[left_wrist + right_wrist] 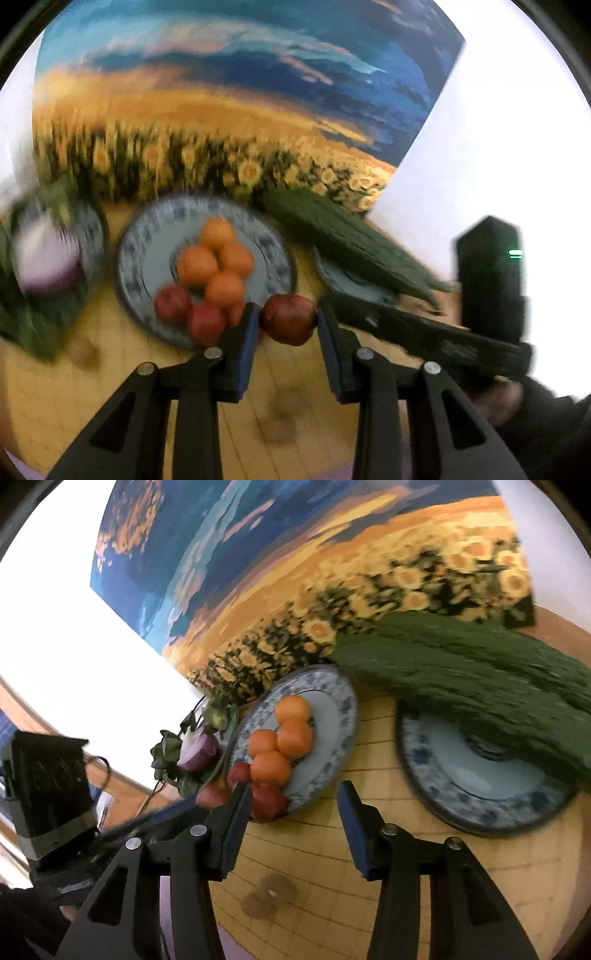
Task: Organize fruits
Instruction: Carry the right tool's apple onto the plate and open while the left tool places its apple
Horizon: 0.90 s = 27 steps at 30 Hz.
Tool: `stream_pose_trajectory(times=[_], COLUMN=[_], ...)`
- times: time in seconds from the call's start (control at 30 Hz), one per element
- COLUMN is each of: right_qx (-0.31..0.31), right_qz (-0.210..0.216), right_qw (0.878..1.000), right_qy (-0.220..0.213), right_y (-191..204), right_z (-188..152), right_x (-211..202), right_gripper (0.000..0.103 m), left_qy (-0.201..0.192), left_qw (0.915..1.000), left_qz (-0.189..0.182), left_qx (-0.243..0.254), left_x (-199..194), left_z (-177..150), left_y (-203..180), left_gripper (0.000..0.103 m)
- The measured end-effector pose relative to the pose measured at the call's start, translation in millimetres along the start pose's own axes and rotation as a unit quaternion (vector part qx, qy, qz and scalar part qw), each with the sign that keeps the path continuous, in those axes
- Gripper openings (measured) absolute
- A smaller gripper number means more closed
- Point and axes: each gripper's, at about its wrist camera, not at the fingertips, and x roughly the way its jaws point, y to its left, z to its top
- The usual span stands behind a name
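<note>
The left gripper's [287, 322] fingers clench a dark-red round fruit [289, 319] just beside the blue-patterned china plate [275, 240] heaped with four oranges [218, 258] and other red fruits, so setting it down could roll the pile off, while the right gripper's [293, 805] fingers stand released over the yellow surface [317, 867].

4 oranges [218, 258], 4 red apples [289, 319], 1 halved red onion [48, 264], 1 corn cob [351, 240], 2 clear patterned plates [332, 716].

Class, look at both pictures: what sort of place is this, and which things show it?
Probably a home dining spot: a wooden table, blue-patterned plates of fruit, and a sunflower painting against the wall.
</note>
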Motion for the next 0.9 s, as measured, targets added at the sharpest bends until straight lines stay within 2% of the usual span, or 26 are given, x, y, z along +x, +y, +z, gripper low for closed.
stream_pose_trajectory(times=[0.1,0.3,0.33,0.4,0.57,0.77,0.9], right_qx=[0.003,0.001,-0.001,-0.003,-0.004,-0.007,-0.023], right_qz=[-0.008,-0.011,-0.011,-0.009,-0.016,-0.038,-0.047], right_qw=[1.000,1.000,1.000,1.000,1.000,0.999,0.999], right_qy=[0.003,-0.005,-0.006,-0.009,-0.008,-0.007,-0.006], right_y=[-7,-18,-18,-18,-19,-15,4], right_z=[-3,8,11,15,19,14,8], right_x=[-7,-8,-7,-3,1,-7,-13], right_gripper=[0.049,0.049,0.049,0.049,0.049,0.049,0.049], left_qy=[-0.002,0.003,0.007,0.013,0.006,0.006,0.003], left_qw=[0.9985,0.9927,0.9933,0.9949,0.9975,0.9984,0.9989], left_qz=[0.045,0.098,0.095,0.089,0.068,0.055,0.045], left_qx=[0.031,0.070,0.065,0.045,0.017,0.016,0.015], left_x=[17,37,38,39,26,9,-5], left_z=[4,4,5,8,9,-2,-10], left_y=[-15,-28,-28,-21,-10,-4,3], left_gripper=[0.034,0.034,0.036,0.047,0.048,0.049,0.049])
